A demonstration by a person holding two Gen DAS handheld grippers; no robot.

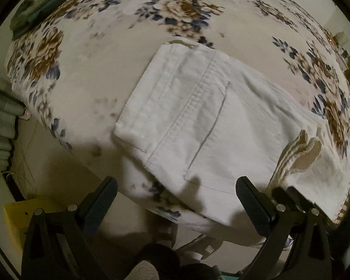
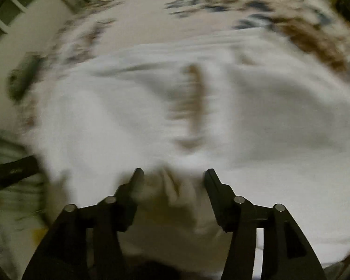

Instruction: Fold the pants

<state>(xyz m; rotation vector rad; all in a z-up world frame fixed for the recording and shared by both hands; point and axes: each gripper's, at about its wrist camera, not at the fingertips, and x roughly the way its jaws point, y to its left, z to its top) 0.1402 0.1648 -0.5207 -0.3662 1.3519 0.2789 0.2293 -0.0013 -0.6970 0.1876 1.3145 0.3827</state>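
Floral bedspread (image 1: 119, 53) carries white cotton folded pants (image 1: 198, 116), soft and limp.
Left claw (image 1: 175, 186) gapes empty before them; right claw (image 2: 172, 172), apart, straddles bunched fabric: pinch hems.

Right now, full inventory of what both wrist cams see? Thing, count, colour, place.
pants: one, white, folded flat on the bed, hems bunched at the near right edge; blurred in the right wrist view.
bedspread: one, cream with brown and blue flowers, covers the bed under the pants.
folded cloth: one pile, green and pale, far left corner of the bed.
curtain: one, green plaid, left of the bed.
box: one, yellow, on the floor near left.
left hand-held gripper: one, black, open, above the near bed edge.
right hand-held gripper: one, black, open, bunched white cloth between its fingers.
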